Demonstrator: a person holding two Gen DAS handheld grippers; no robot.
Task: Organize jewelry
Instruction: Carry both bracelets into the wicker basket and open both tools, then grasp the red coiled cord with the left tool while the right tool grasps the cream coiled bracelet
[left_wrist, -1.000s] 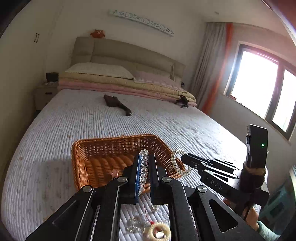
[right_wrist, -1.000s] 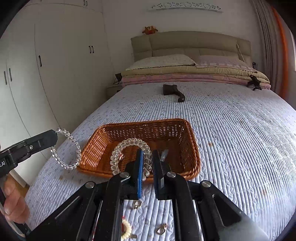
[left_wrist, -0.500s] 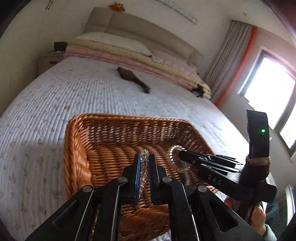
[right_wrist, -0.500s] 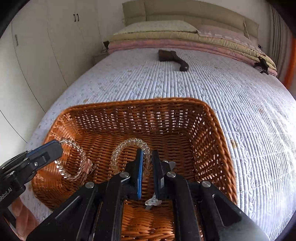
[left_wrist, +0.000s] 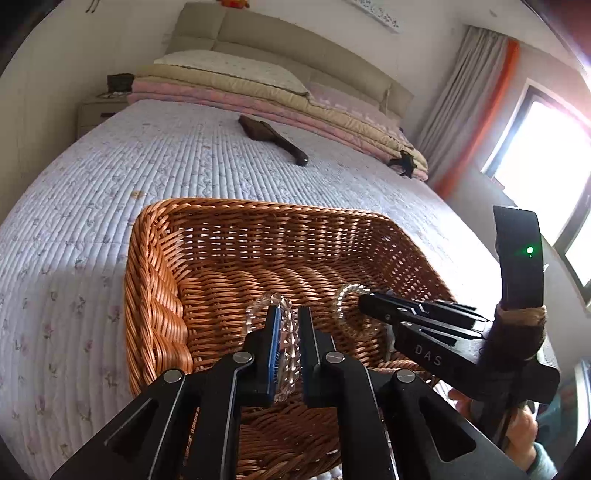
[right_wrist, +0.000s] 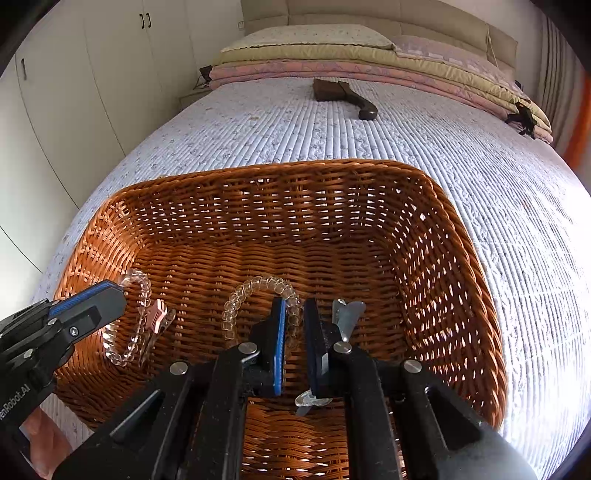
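With both grippers lowered inside the rectangular orange-brown woven wicker basket (right_wrist: 436, 229), each is found carrying one bracelet. The left gripper (left_wrist: 289, 332) has its jaws nearly closed, with a clear glass-bead bracelet (left_wrist: 288, 343) running between the pads; its jaws have just been opening slightly, and from the left wrist view I cannot tell whether the pads still press the beads. The loop of that bracelet arches out ahead of the jaw tips and to their left, above the basket floor.

The right gripper (right_wrist: 294, 321) has its jaws closed to a narrow gap on a second clear-bead bracelet (right_wrist: 251, 291), whose loop rises ahead of the tips and curves down on their left side. A silver metal hair clip (right_wrist: 345, 314) lies just right of the right jaw, on the basket floor. A small clear plastic piece (right_wrist: 310, 400) lies beneath the jaws, nearer the camera. A pink rectangular clip (right_wrist: 157, 317) rests beside the left gripper's bracelet.

The basket stands on a pale quilted bedspread (right_wrist: 424, 140). Well beyond the jaws, a dark brown wooden-handled brush (right_wrist: 343, 96) lies on the bed. Part of a person's hand (left_wrist: 521, 428) shows at the right gripper's handle.
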